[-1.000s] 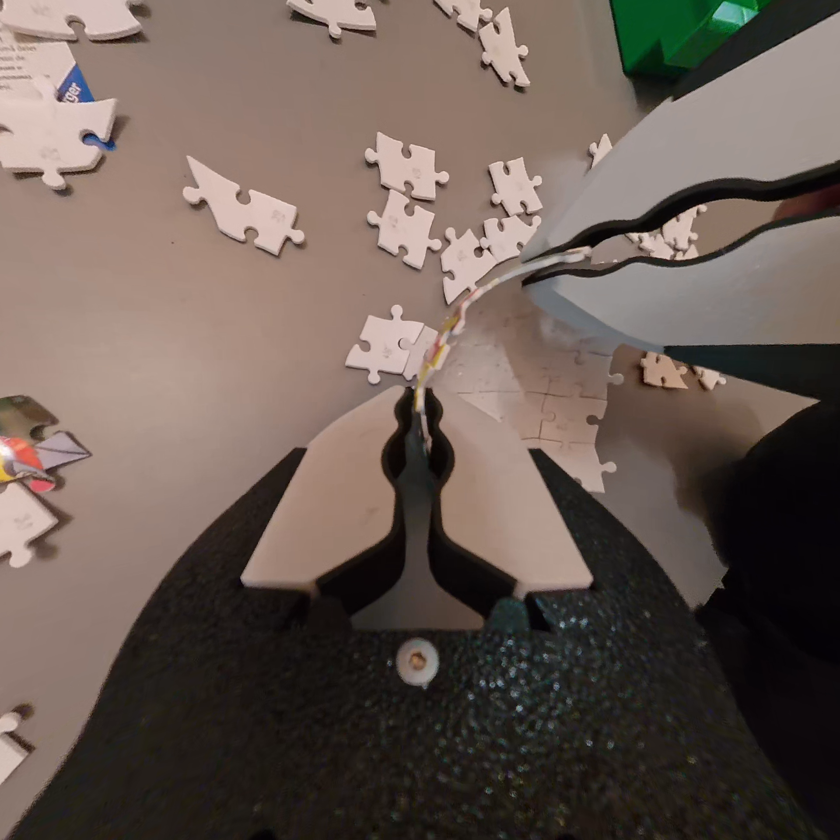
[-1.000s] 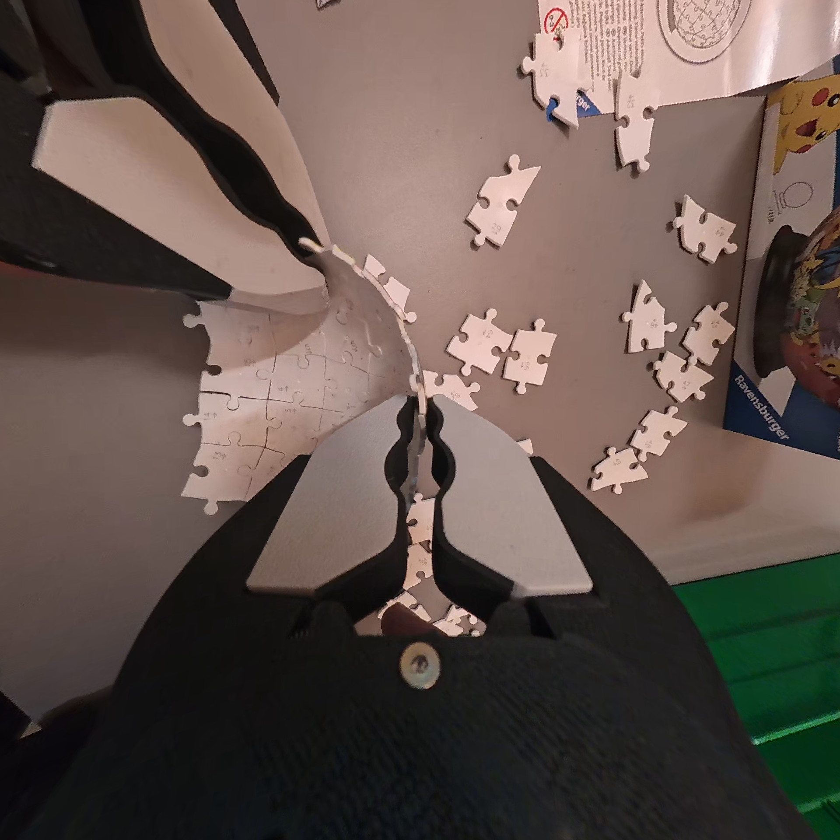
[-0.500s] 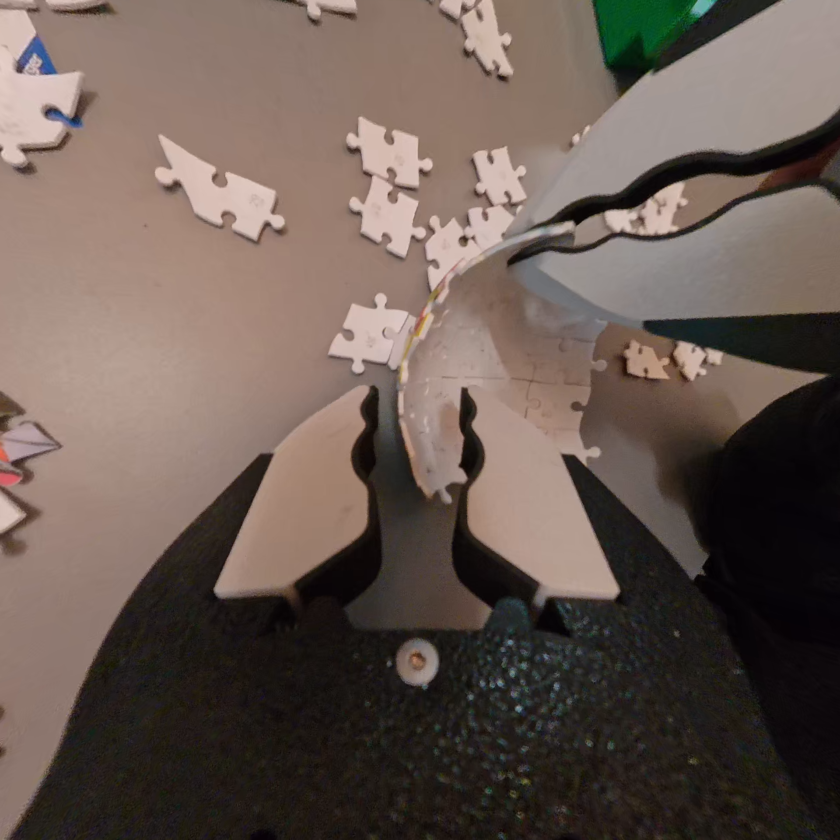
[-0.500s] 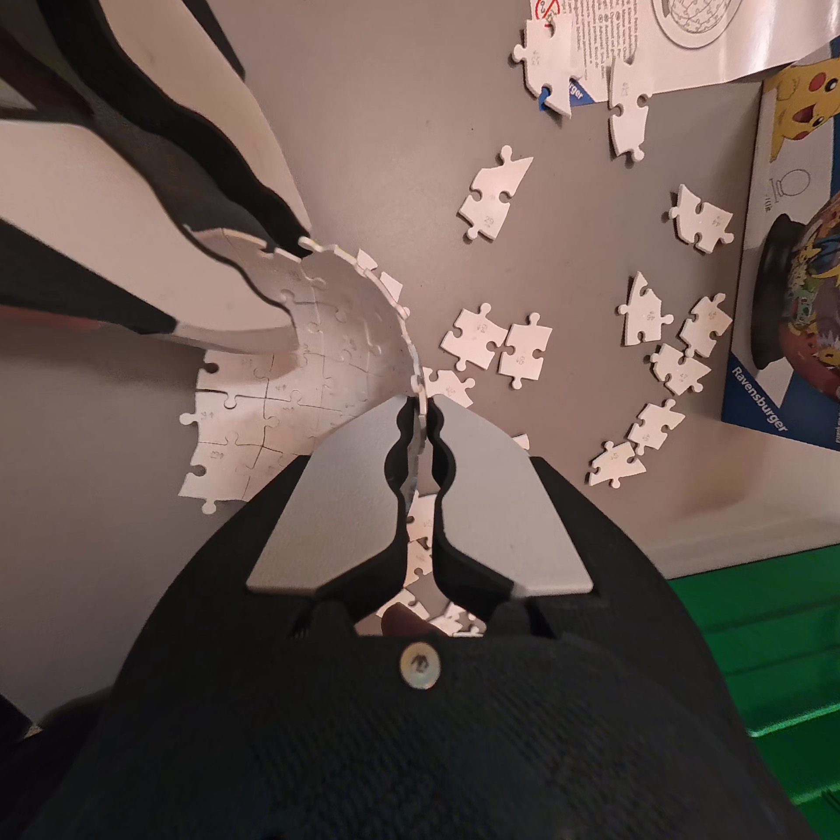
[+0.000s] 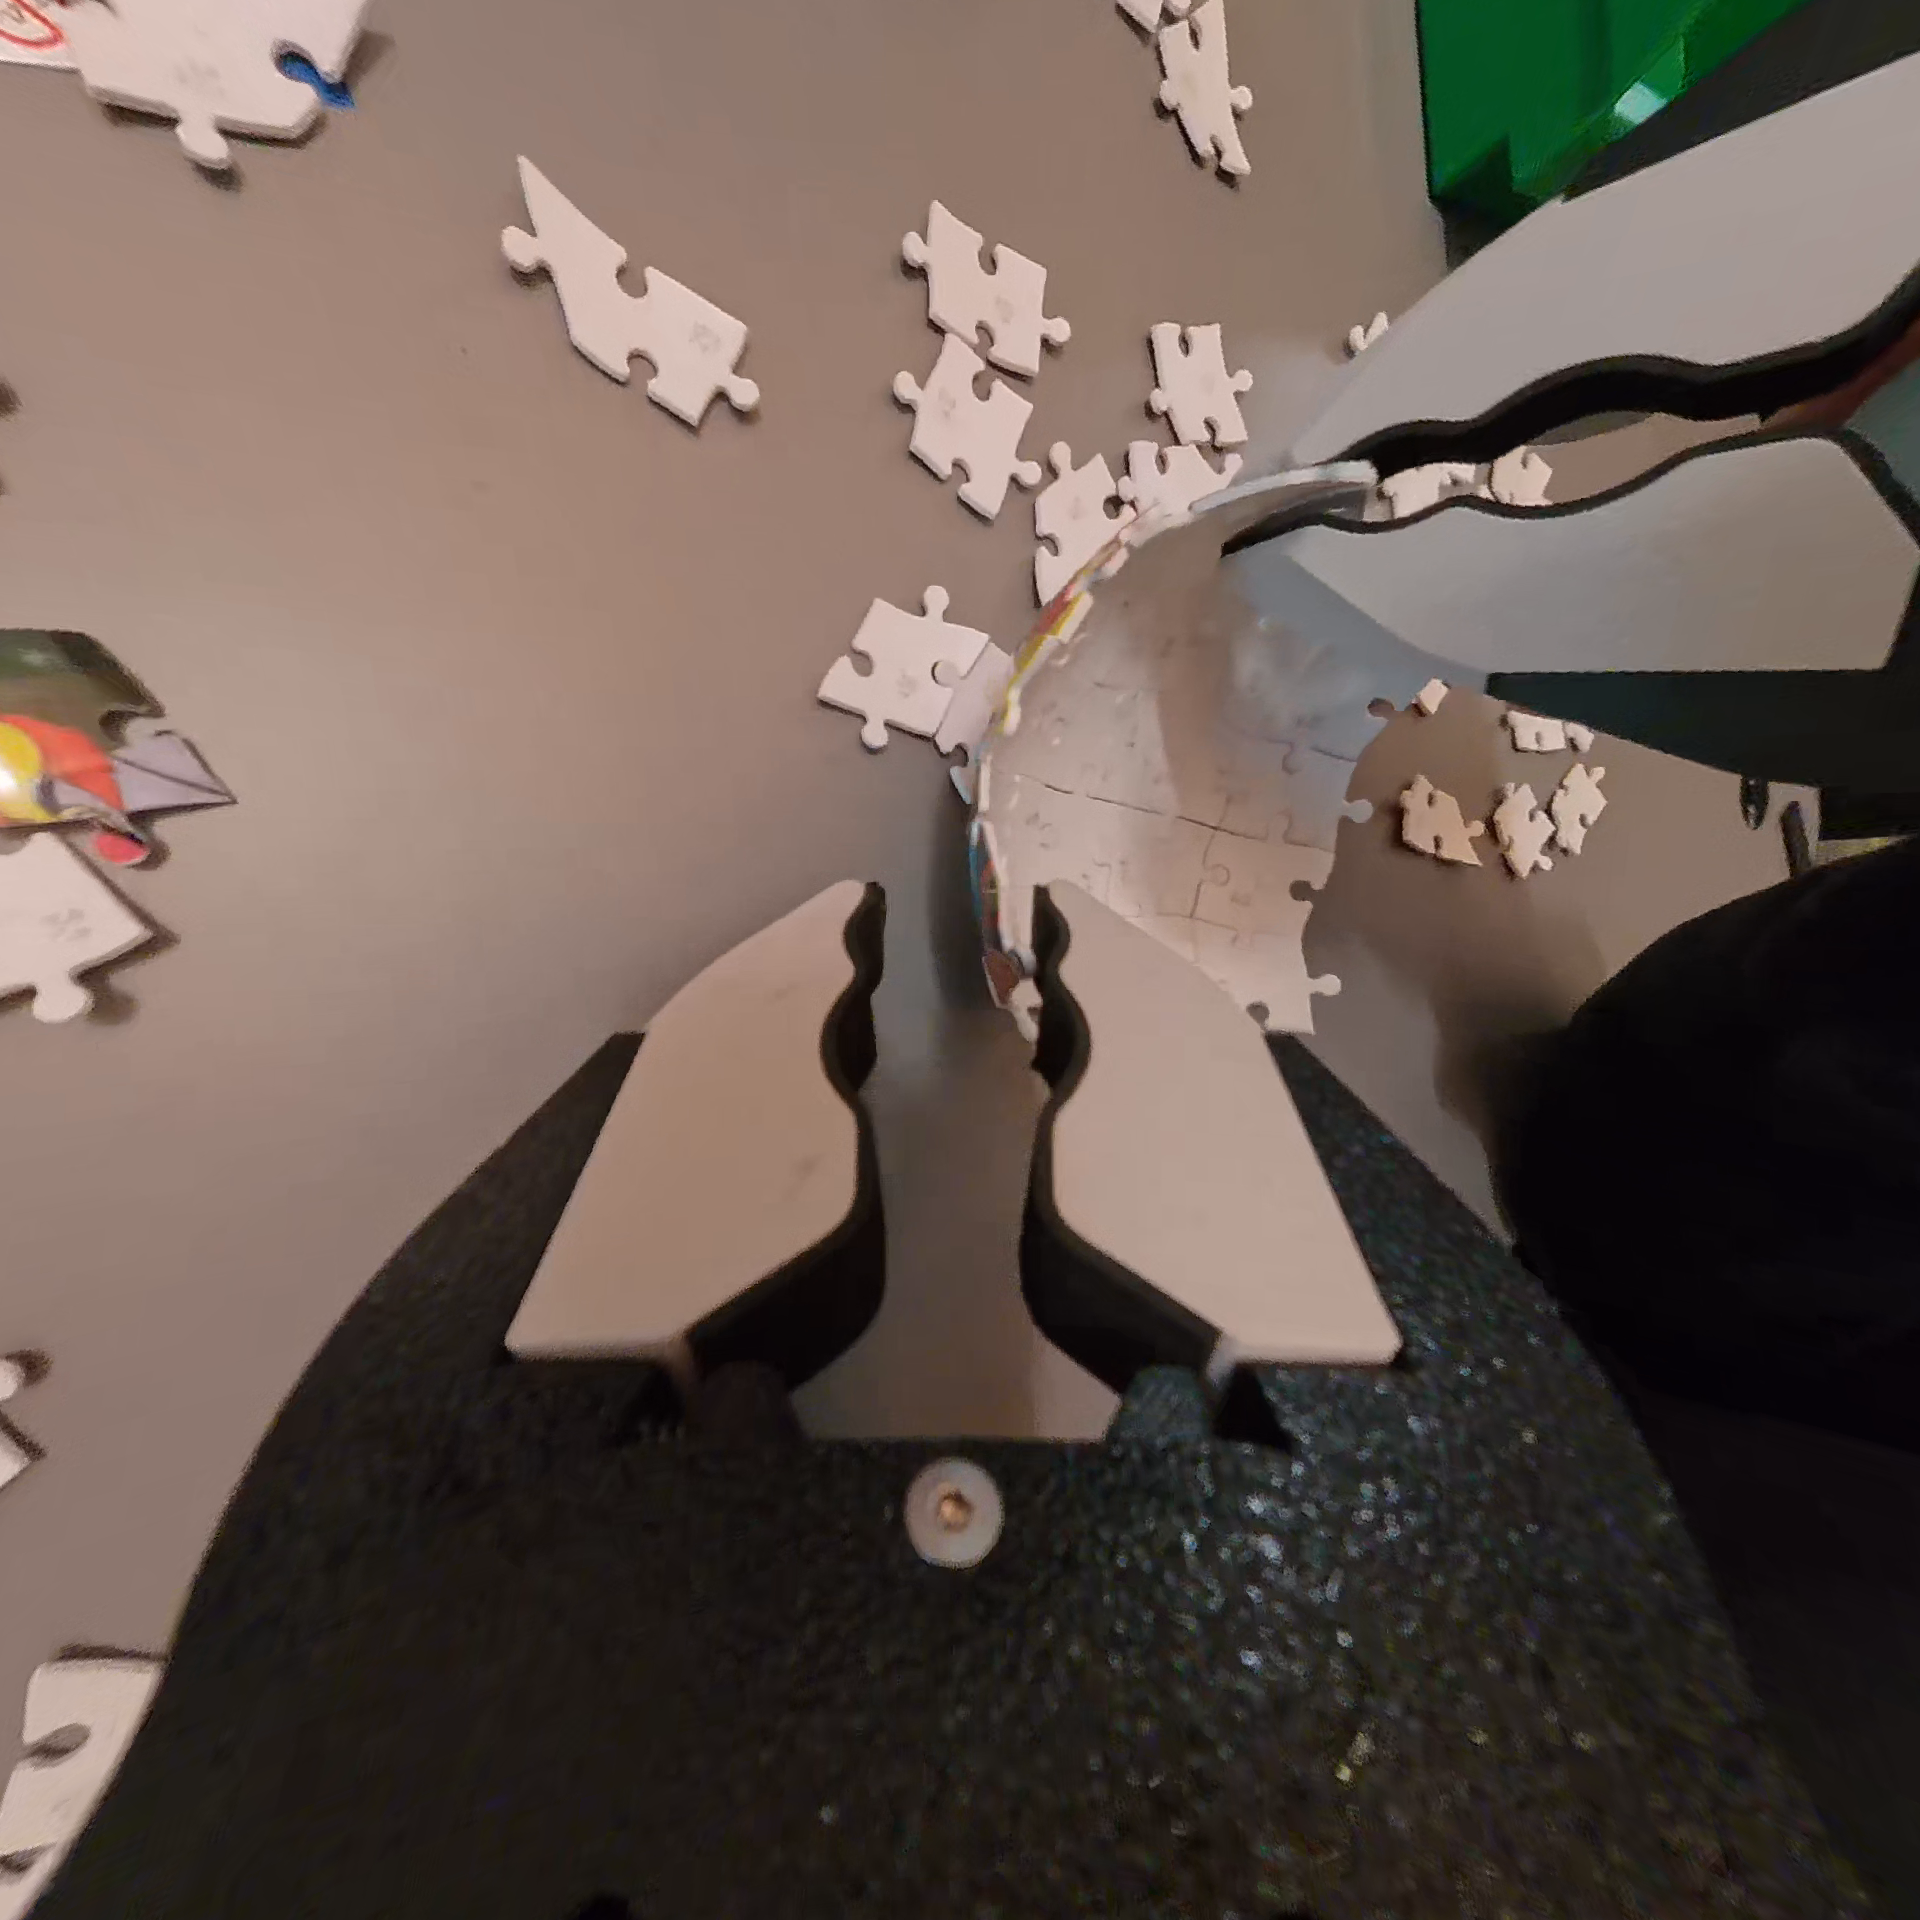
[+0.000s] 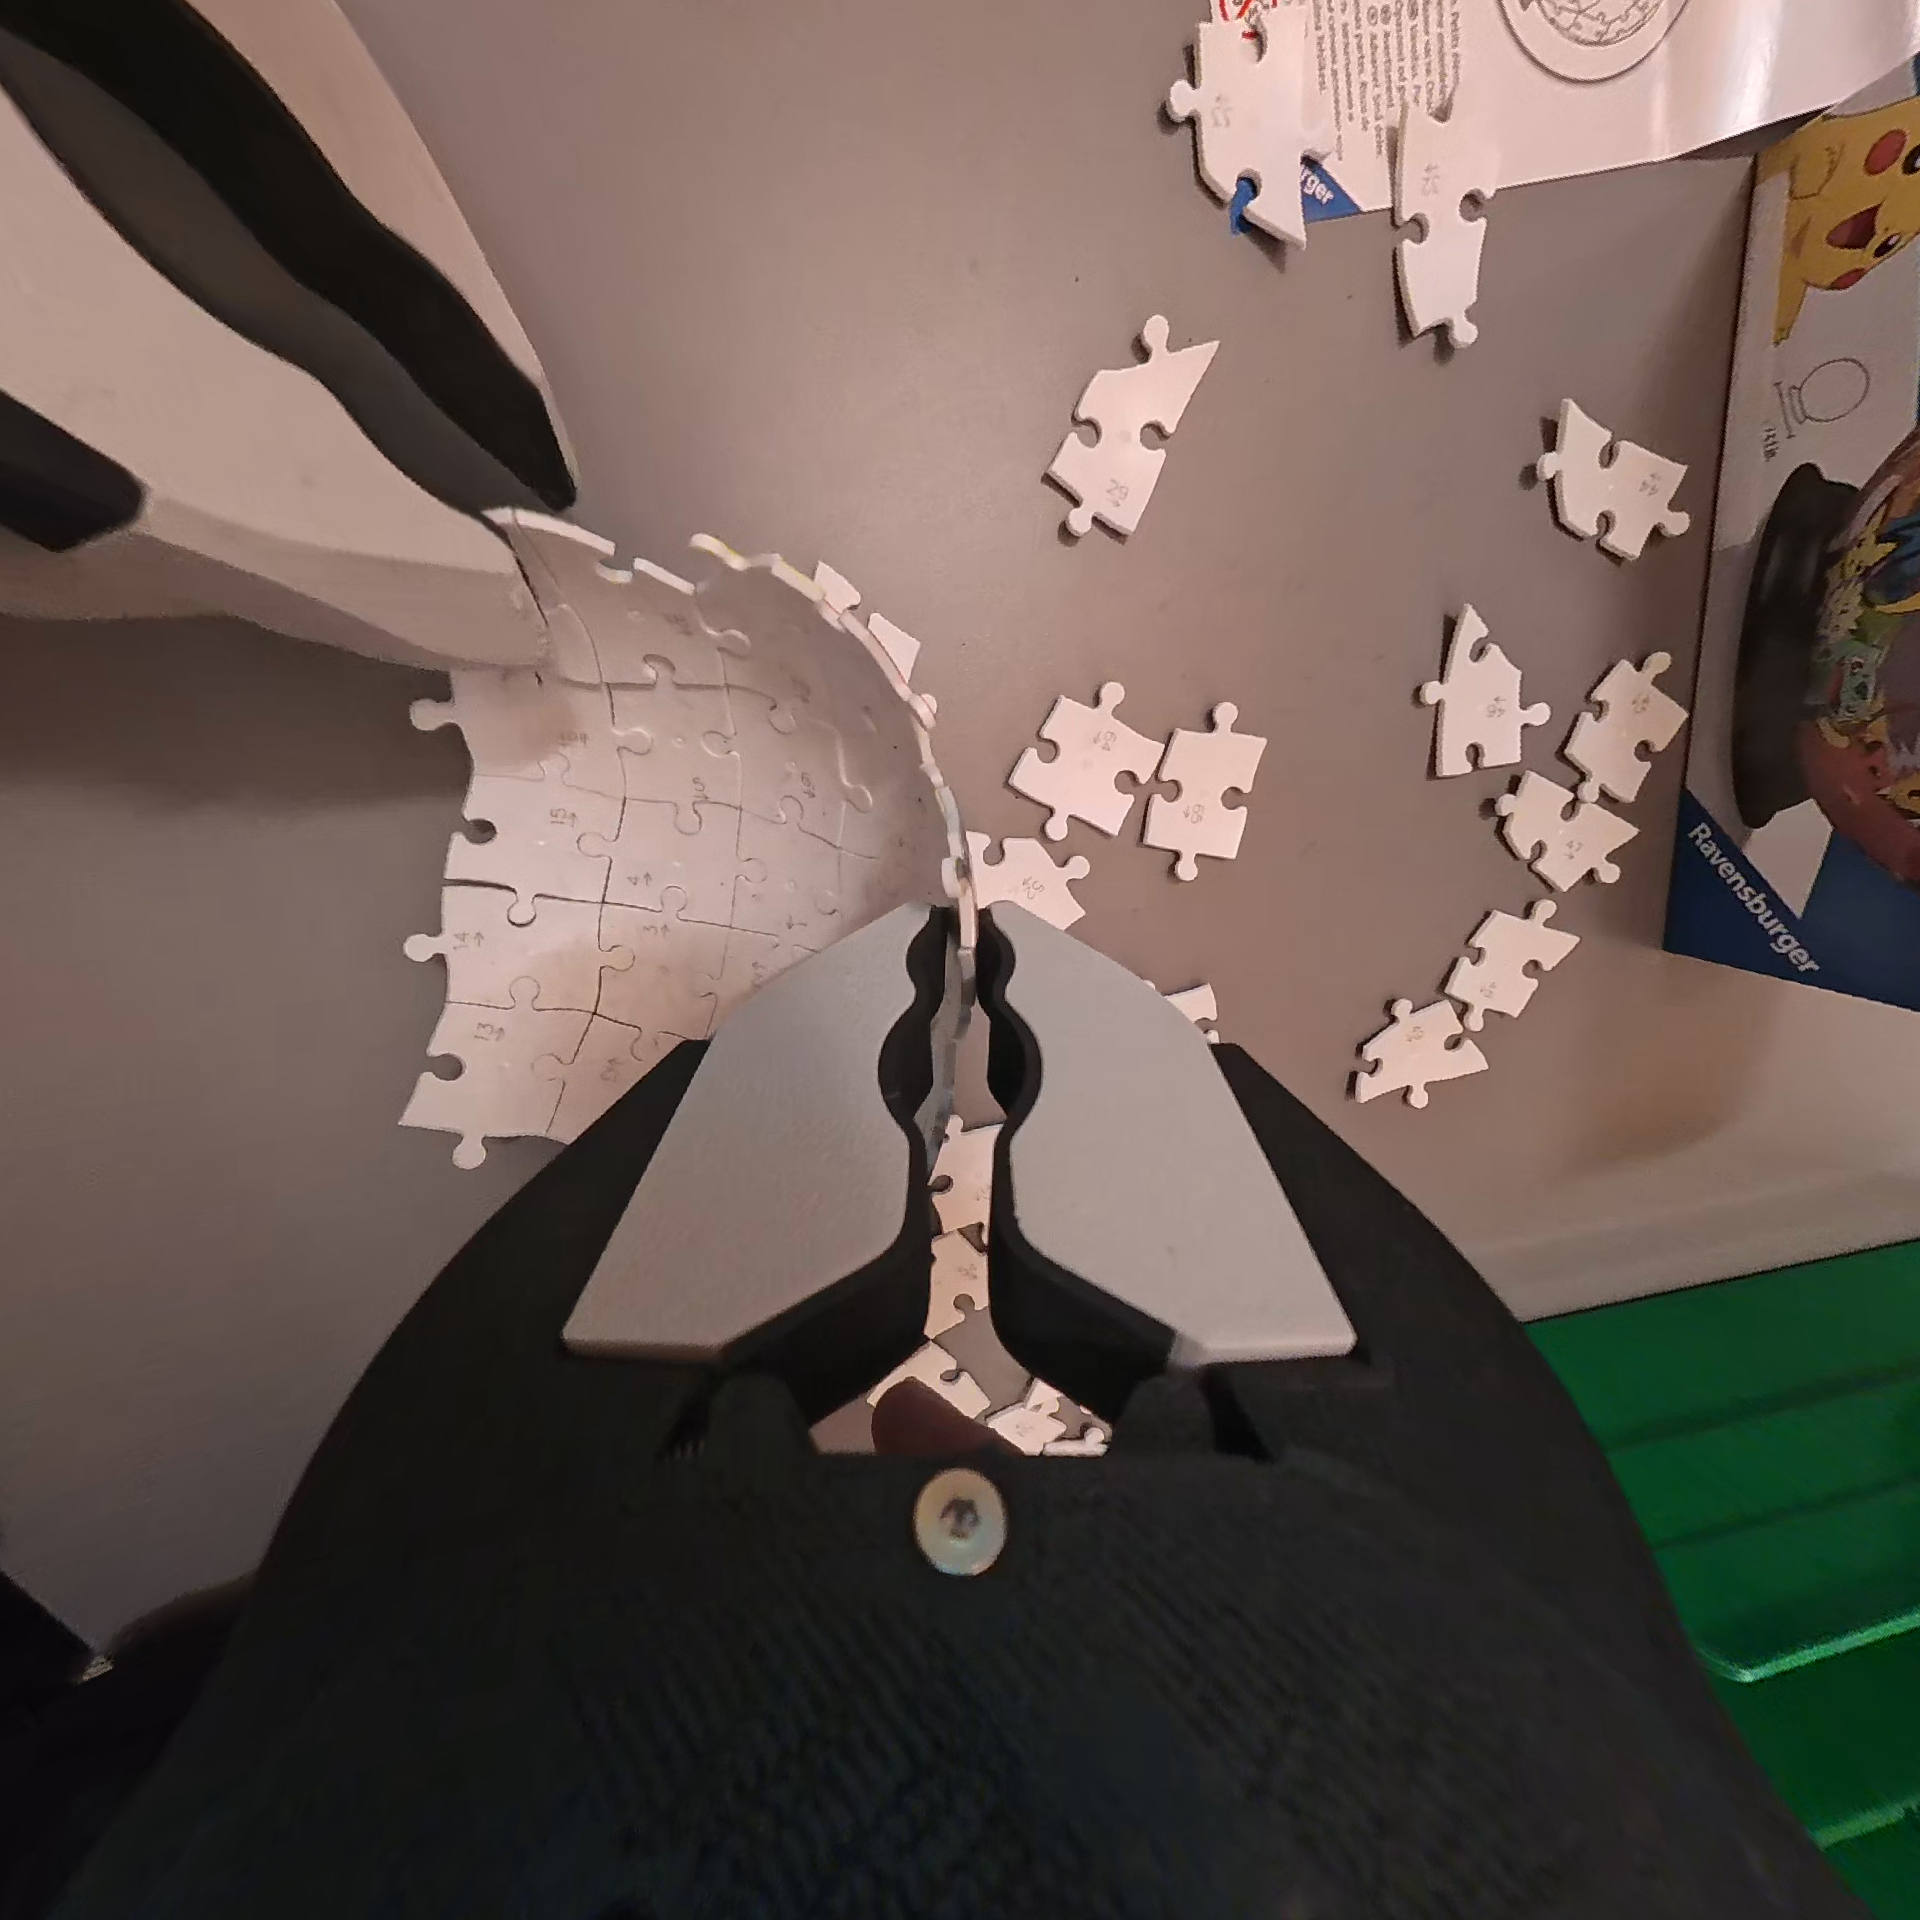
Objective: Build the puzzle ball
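A curved, partly joined shell of white puzzle pieces [image 5: 1174, 790] hangs above the grey table [image 5: 416, 623]. My right gripper [image 6: 958, 925] is shut on one edge of the shell [image 6: 665, 831] and also shows in the left wrist view [image 5: 1278, 509], coming in from the right. My left gripper [image 5: 956, 914] is open. The shell's opposite edge stands between its fingers, close against the right pad [image 5: 1049, 956], with a clear gap to the left pad. In the right wrist view the left gripper [image 6: 535, 530] is at the upper left, at the shell's far rim.
Several loose white puzzle pieces [image 6: 1143, 779] lie face down on the table. A few coloured pieces [image 5: 83, 758] lie at the left. A puzzle box [image 6: 1818, 623] and a printed sheet [image 6: 1558, 83] lie at the right. A green crate [image 6: 1714, 1507] stands beside the table. The grippers' ends are close to 9 cm from one another.
My left gripper was shut on the shell's edge and has opened, letting it go. The right gripper has kept its grip, and the shell has turned a little.
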The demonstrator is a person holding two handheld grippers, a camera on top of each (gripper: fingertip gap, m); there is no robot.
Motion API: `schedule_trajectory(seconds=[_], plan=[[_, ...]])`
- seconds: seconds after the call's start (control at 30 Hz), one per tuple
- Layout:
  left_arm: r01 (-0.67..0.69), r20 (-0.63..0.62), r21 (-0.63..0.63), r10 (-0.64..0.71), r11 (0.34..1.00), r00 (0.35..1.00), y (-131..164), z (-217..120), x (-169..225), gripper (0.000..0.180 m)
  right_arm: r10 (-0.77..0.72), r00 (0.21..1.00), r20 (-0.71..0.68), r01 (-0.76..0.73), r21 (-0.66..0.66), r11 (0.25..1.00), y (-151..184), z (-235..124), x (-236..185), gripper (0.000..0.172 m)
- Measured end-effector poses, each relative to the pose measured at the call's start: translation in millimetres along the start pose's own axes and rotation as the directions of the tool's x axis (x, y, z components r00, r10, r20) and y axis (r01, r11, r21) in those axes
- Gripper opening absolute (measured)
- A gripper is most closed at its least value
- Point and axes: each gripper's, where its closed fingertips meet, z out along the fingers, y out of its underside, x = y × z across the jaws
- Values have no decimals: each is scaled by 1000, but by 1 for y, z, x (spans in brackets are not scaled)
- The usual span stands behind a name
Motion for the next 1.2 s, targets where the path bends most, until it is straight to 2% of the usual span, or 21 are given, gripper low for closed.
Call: schedule_trajectory(seconds=[0.3,0.53,0.6,0.67,1.03,1.13,1.17,1.2], plan=[[54,-29,-80,-57,995,998,13,22,5,26,-5,1000,-3,5,5,1000,-1,-2,-1,4],[63,-53,-49,-65,997,996,9,31,5,24,-11,1000,5,11,13,1000,-2,-2,-3,4],[38,-60,-40,-40,998,997,8,33,7,10,-9,1000,6,9,11,1000,-2,-1,-3,4],[11,-40,-29,-12,1000,999,7,34,6,5,-11,1000,3,10,8,1000,-2,-1,-2,4],[55,-58,-2,-55,998,997,3,33,7,3,-4,1000,-16,4,10,1000,-2,-2,1,4],[80,-54,0,-80,997,995,3,34,7,5,3,1000,-10,-3,16,1000,-2,-3,1,4],[86,-49,-14,-86,996,995,5,34,6,24,4,1000,-13,-3,10,1000,-1,-2,2,4],[84,-50,-25,-85,996,995,8,33,7,31,6,1000,-14,-6,7,1000,0,-1,2,4]])
